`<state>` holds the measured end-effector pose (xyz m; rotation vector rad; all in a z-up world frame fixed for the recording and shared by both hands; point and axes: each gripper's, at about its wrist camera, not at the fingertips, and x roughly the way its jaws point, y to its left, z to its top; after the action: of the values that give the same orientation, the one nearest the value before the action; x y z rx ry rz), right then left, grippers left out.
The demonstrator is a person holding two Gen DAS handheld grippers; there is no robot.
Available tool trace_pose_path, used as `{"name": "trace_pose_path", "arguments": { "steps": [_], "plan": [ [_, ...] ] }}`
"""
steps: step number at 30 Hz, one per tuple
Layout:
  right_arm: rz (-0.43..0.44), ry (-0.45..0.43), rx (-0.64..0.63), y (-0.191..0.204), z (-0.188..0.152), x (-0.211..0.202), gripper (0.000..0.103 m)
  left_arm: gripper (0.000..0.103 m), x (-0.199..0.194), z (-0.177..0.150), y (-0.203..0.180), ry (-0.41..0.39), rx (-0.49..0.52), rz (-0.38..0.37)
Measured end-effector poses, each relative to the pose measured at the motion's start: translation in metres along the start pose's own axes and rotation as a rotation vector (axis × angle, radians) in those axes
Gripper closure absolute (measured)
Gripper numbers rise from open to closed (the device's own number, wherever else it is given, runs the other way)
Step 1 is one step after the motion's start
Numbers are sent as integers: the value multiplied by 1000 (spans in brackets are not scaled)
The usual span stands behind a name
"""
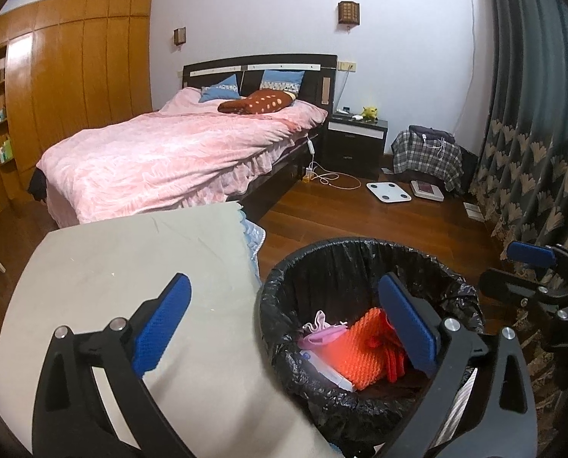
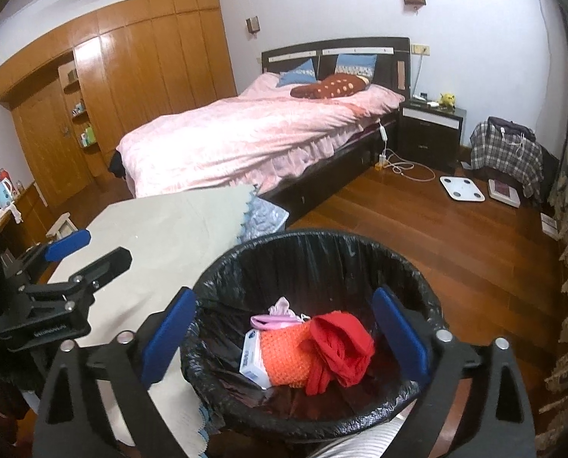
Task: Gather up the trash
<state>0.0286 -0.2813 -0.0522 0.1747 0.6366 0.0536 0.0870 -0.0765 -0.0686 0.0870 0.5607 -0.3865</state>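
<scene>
A trash bin (image 1: pixel 360 252) lined with a black bag stands on the floor next to a table; it also shows in the right wrist view (image 2: pixel 322 244). Inside lie an orange textured piece (image 2: pixel 287 355), a red crumpled item (image 2: pixel 341 347), a pink item (image 2: pixel 272 320) and a white-blue box (image 2: pixel 253 362). My left gripper (image 1: pixel 287 324) is open and empty, over the table edge and the bin's left rim. My right gripper (image 2: pixel 284 336) is open and empty, held above the bin's mouth. The right gripper shows at the right edge of the left wrist view (image 1: pixel 531 255).
A table with a grey cloth (image 1: pixel 131 267) stands left of the bin. A bed with a pink cover (image 1: pixel 177 152) lies behind. A nightstand (image 1: pixel 356 137), a white scale (image 1: pixel 388 191), a plaid-covered seat (image 1: pixel 428 156) and curtains (image 1: pixel 531 133) are at the right, on a wooden floor.
</scene>
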Motion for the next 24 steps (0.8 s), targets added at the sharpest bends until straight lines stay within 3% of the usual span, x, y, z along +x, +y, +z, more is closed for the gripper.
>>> {"name": "trace_pose_path", "arguments": {
  "steps": [24],
  "plan": [
    [40,-87,-17,19,20,-32,6,5,-52,16,4,-70,-7,33]
  ]
}}
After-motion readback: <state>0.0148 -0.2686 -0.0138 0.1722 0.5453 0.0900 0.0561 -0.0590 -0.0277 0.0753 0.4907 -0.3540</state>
